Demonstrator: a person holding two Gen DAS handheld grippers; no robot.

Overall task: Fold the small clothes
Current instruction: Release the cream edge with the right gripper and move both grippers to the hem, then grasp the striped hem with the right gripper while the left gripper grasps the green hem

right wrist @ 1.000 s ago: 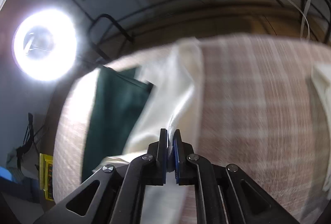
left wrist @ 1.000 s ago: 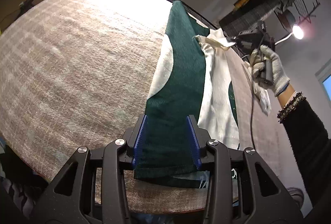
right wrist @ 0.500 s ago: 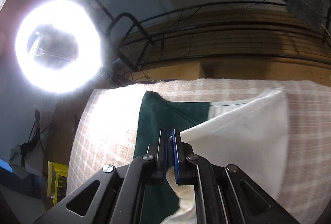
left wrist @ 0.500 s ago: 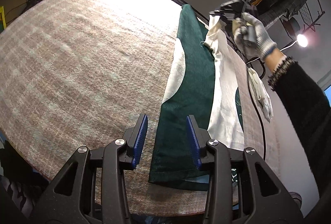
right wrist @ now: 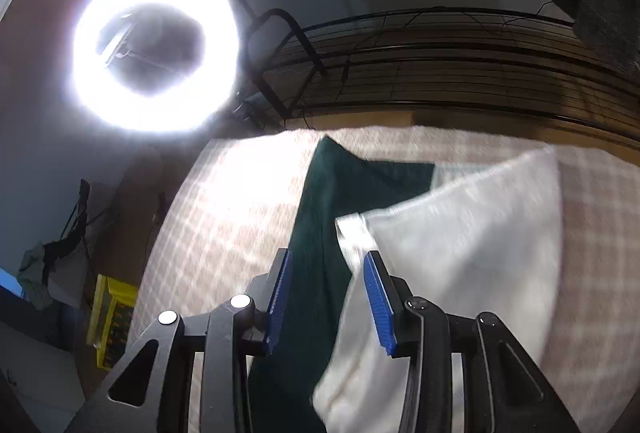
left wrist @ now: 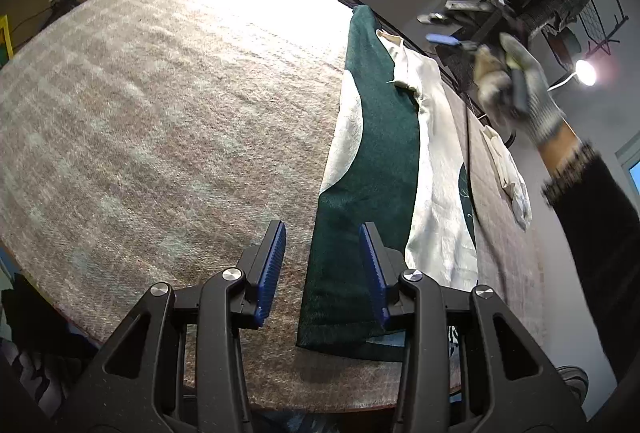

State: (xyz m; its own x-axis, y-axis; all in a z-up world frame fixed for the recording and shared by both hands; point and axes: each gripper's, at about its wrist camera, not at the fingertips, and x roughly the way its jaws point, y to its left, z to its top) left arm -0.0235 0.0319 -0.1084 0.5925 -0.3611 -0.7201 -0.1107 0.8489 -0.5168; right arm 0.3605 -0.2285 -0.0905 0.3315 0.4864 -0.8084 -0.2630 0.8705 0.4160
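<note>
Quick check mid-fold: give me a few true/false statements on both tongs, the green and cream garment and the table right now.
1. The left tongs are open, gripping nothing. True.
2. The right tongs are clamped on cream fabric. False: they are open, holding nothing.
3. The dark green and cream garment lies as a long strip on the checked beige tablecloth. True.
4. A second small cream cloth is stacked on the garment. False: it lies apart, beyond the garment's right side.
</note>
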